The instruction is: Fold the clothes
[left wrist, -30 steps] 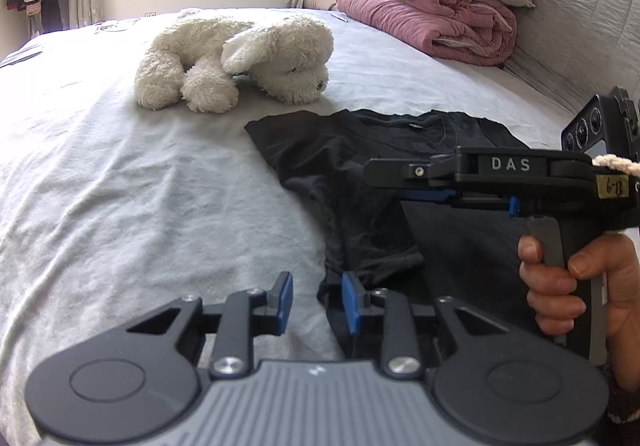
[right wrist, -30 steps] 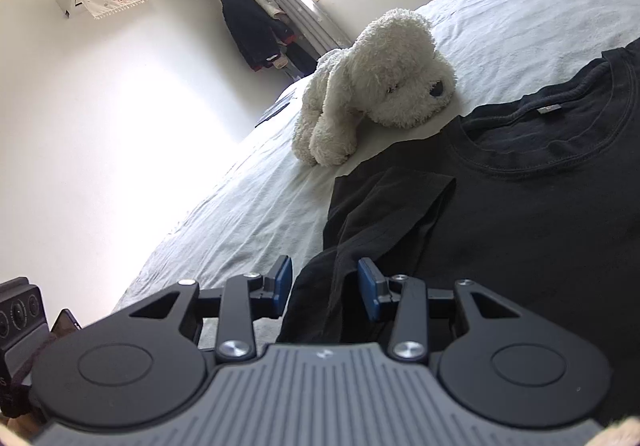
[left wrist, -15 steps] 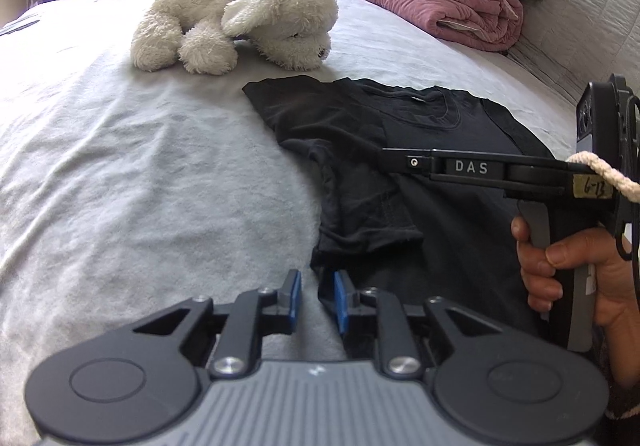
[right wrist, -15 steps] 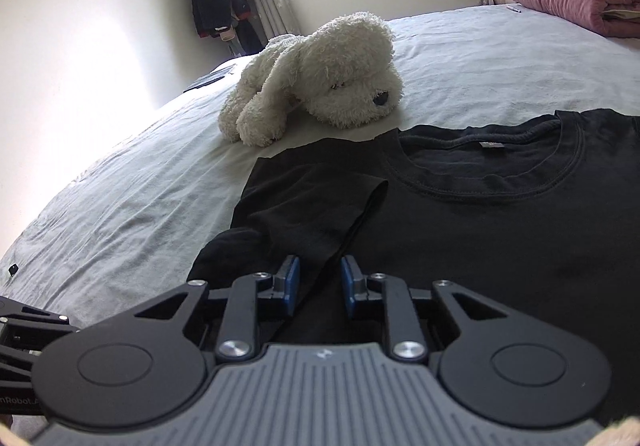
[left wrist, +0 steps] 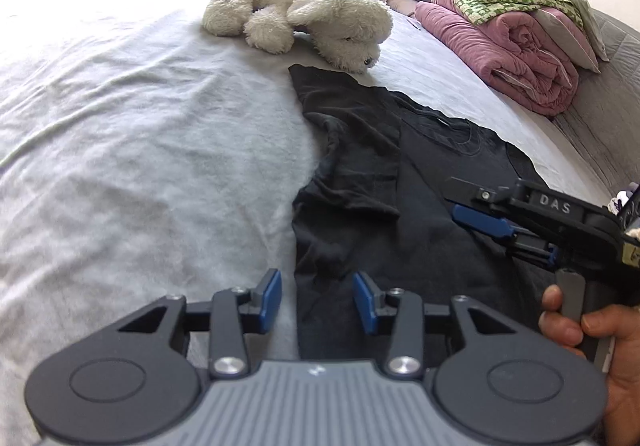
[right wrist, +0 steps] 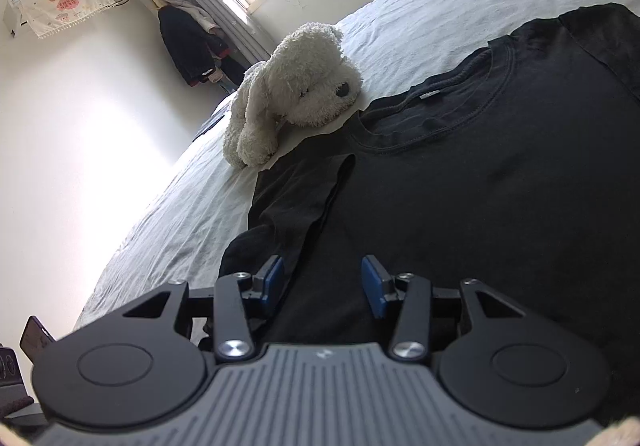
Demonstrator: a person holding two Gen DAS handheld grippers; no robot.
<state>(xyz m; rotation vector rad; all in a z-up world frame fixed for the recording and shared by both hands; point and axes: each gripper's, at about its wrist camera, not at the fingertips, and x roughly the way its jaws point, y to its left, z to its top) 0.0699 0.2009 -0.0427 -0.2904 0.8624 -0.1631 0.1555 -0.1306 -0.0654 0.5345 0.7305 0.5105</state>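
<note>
Tilting down over the black T-shirt [left wrist: 420, 246], left tool [left wrist: 316, 300] and right tool [right wrist: 323, 282] hover, jaws opening, empty.

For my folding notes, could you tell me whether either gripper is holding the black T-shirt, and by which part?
Nothing is held. Both grippers' jaws are opening over the black T-shirt: left gripper at its side edge, right gripper below the folded-in sleeve.

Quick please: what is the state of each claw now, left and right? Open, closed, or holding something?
Left claw: opening, nothing gripped; the shirt edge lies under the gap.
Right claw: opening, nothing gripped, over the shirt.
</note>
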